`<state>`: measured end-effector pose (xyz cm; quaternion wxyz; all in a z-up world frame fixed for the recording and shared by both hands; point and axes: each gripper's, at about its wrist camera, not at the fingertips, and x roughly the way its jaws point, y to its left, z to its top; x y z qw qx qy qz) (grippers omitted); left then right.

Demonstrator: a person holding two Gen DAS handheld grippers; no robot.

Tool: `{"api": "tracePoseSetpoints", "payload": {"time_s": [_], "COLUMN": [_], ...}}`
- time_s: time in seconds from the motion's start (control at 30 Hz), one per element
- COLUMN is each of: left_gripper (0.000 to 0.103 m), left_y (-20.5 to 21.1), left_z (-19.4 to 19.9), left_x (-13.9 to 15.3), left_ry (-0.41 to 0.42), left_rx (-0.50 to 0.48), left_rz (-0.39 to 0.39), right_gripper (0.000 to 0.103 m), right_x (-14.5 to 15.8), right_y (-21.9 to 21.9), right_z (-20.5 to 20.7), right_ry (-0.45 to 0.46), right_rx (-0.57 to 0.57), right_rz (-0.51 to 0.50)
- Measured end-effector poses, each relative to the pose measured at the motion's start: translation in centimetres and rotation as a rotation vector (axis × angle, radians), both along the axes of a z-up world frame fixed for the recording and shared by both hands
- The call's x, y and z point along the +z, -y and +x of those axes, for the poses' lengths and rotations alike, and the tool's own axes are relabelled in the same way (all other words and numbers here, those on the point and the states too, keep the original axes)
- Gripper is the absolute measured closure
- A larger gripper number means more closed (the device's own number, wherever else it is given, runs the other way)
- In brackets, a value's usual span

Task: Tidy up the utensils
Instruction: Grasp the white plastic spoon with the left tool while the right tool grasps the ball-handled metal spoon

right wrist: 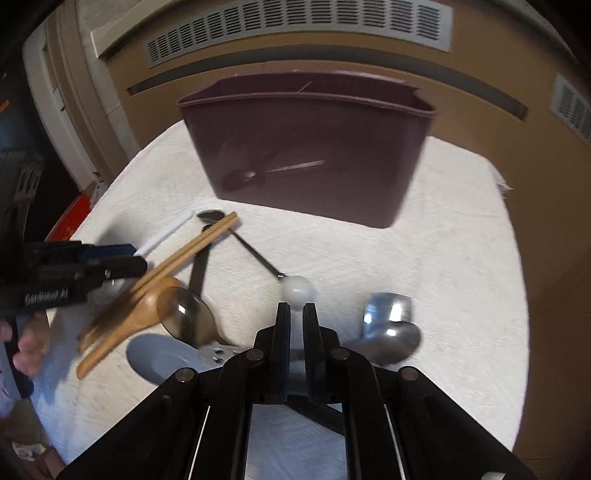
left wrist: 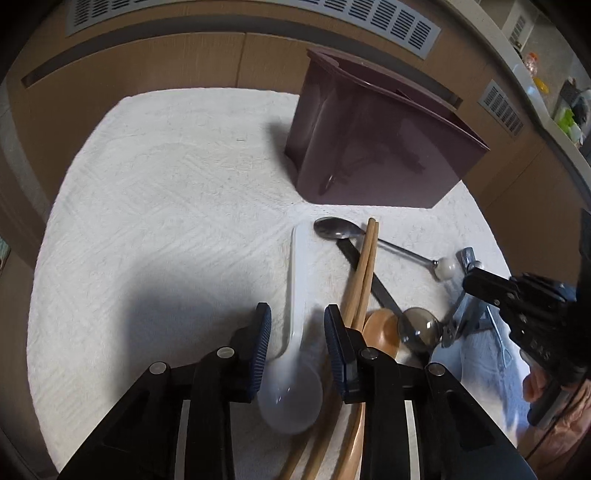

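Note:
My left gripper (left wrist: 297,325) straddles the handle of a white ceramic spoon (left wrist: 301,266) lying on the white cloth (left wrist: 166,203); a gap shows on both sides of the handle. My right gripper (right wrist: 296,314) is shut across the handle of a silver metal spoon (right wrist: 391,328). From the left wrist view the right gripper (left wrist: 471,275) comes in from the right. A maroon utensil holder (left wrist: 369,147) (right wrist: 306,155) stands at the back. Wooden chopsticks (left wrist: 365,266), a wooden spoon (left wrist: 382,328), a smoky clear spoon (left wrist: 421,326) and a steel spoon with a white ball end (left wrist: 448,266) lie crossed in between.
A pale blue saucer (right wrist: 162,358) sits under the utensil pile near the front edge. A hand (right wrist: 26,350) holds the left gripper's grip. Wooden cabinet fronts with vents (right wrist: 295,29) rise behind the table. The cloth's left half (left wrist: 129,240) carries nothing.

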<state>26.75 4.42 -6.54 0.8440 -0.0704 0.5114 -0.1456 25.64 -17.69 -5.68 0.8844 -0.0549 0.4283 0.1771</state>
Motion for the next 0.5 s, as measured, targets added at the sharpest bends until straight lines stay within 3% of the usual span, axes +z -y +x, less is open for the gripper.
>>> {"api": "tracePoseSetpoints", "payload": {"time_s": [0.03, 0.07, 0.1, 0.17, 0.23, 0.27, 0.3, 0.4, 0.5], "left_gripper": [0.073, 0.073, 0.073, 0.073, 0.082, 0.091, 0.092, 0.092, 0.092], "left_y": [0.2, 0.4, 0.7, 1.1, 1.5, 1.6, 1.4, -0.3, -1.8], "left_z": [0.5, 0.9, 1.1, 1.3, 1.0, 0.7, 0.4, -1.0, -2.7], "left_x": [0.0, 0.0, 0.1, 0.3, 0.3, 0.3, 0.3, 0.9, 1.5], "left_ry": [-0.024, -0.050, -0.065, -0.082, -0.044, -0.017, 0.009, 0.091, 0.152], "left_rx": [-0.009, -0.027, -0.040, -0.058, -0.057, -0.046, -0.030, 0.070, 0.164], "left_rz": [-0.004, 0.001, 0.009, 0.027, 0.080, 0.108, 0.110, 0.054, -0.033], "right_gripper": [0.092, 0.081, 0.059, 0.031, 0.022, 0.011, 0.004, 0.002, 0.002], "right_x": [0.1, 0.2, 0.3, 0.7, 1.1, 1.2, 1.3, 1.6, 1.3], "right_y": [0.4, 0.4, 0.3, 0.0, -0.7, -1.2, -1.6, -1.3, -0.2], "right_z": [-0.3, -0.5, -0.6, -1.1, -1.2, -1.0, -0.9, -0.6, -0.4], "right_ry": [0.012, 0.023, 0.034, 0.079, 0.130, 0.146, 0.156, 0.140, 0.086], "right_rx": [-0.002, -0.003, -0.003, -0.003, -0.006, 0.003, 0.020, 0.047, 0.077], "right_rz": [-0.002, -0.012, -0.023, -0.046, -0.091, -0.125, -0.147, -0.118, 0.034]}}
